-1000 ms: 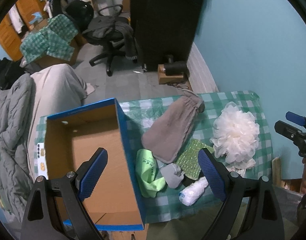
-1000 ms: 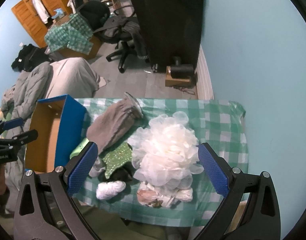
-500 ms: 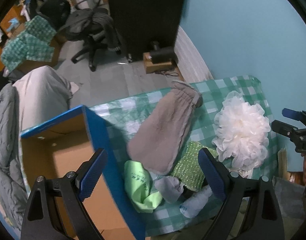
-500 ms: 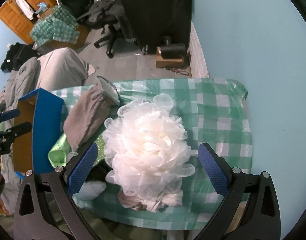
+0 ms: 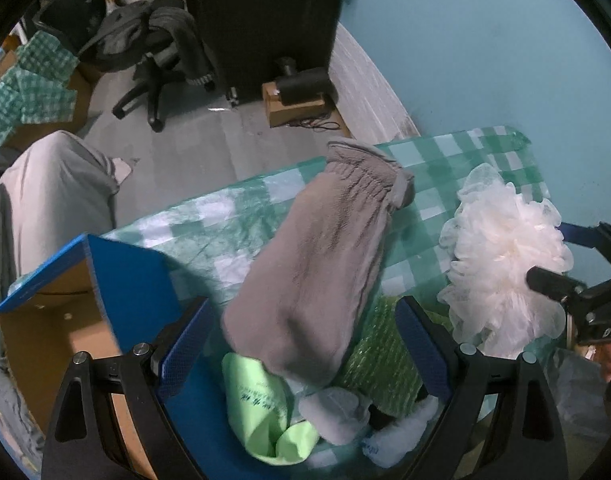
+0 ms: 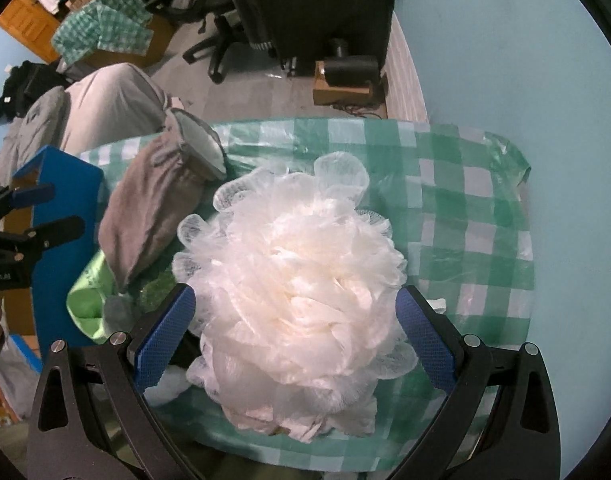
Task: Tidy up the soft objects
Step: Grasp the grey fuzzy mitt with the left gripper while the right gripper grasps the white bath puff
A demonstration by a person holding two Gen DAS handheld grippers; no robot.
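A white mesh bath puff (image 6: 301,292) lies on the green checked tablecloth (image 6: 465,208). My right gripper (image 6: 293,336) is open, its jaws on either side of the puff, not closed on it. A grey cloth mitt (image 5: 325,264) lies to the left, over a lime green cloth (image 5: 261,412), a glittery green pad (image 5: 381,356), a small grey piece (image 5: 337,412) and a white roll (image 5: 401,432). My left gripper (image 5: 305,352) is open above the mitt's near end. An open blue cardboard box (image 5: 117,276) stands at the left.
The table stands against a light blue wall (image 6: 505,60). Beyond its far edge are grey floor, an office chair (image 5: 153,48), a dark cabinet (image 5: 265,12) and a small box with a black device (image 5: 301,92). Grey bedding (image 5: 53,192) lies left.
Both grippers have moved forward and down towards the table. The right one now straddles the bath puff; the left one has come over the grey mitt. Both stay open.
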